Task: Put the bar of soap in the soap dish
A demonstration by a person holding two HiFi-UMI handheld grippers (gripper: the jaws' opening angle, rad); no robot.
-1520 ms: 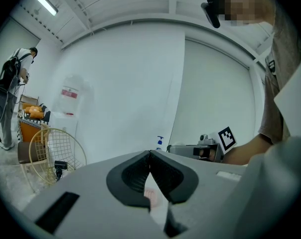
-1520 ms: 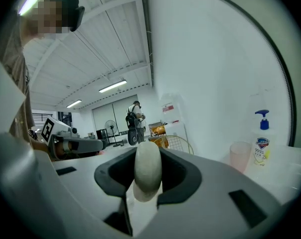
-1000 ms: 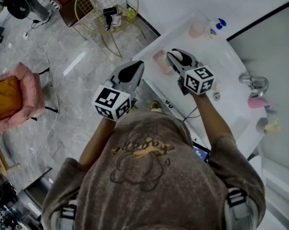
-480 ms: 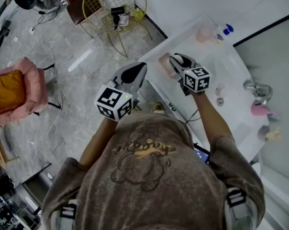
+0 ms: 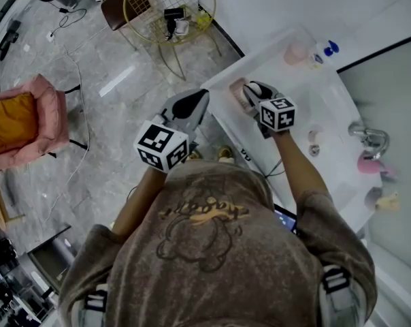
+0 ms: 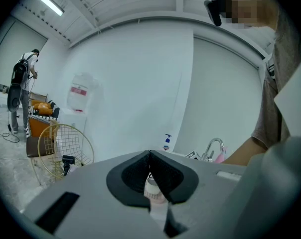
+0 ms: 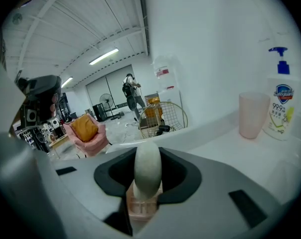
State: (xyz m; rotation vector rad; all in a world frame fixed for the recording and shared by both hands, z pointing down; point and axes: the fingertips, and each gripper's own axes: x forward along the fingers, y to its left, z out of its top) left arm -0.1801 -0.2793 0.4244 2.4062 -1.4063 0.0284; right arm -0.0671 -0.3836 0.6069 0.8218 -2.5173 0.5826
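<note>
My right gripper (image 5: 254, 90) is shut on the bar of soap (image 7: 148, 167), a pale oval bar standing on edge between the dark pads. It hangs just above the pink slatted soap dish (image 7: 139, 206), which sits near the front left corner of the white counter (image 5: 328, 104). In the head view the soap dish (image 5: 237, 92) shows partly, left of the jaws. My left gripper (image 5: 195, 99) is held off the counter's left side over the floor, its jaws shut (image 6: 150, 156) with nothing between them.
A pink cup (image 7: 252, 114) and a pump bottle (image 7: 280, 101) stand at the counter's back. A tap (image 5: 366, 136) and small pink items lie to the right. On the floor are a gold wire basket stand (image 5: 168, 9) and a pink armchair (image 5: 18, 125).
My right gripper has sunk with the soap toward the soap dish. The left gripper has stayed in place.
</note>
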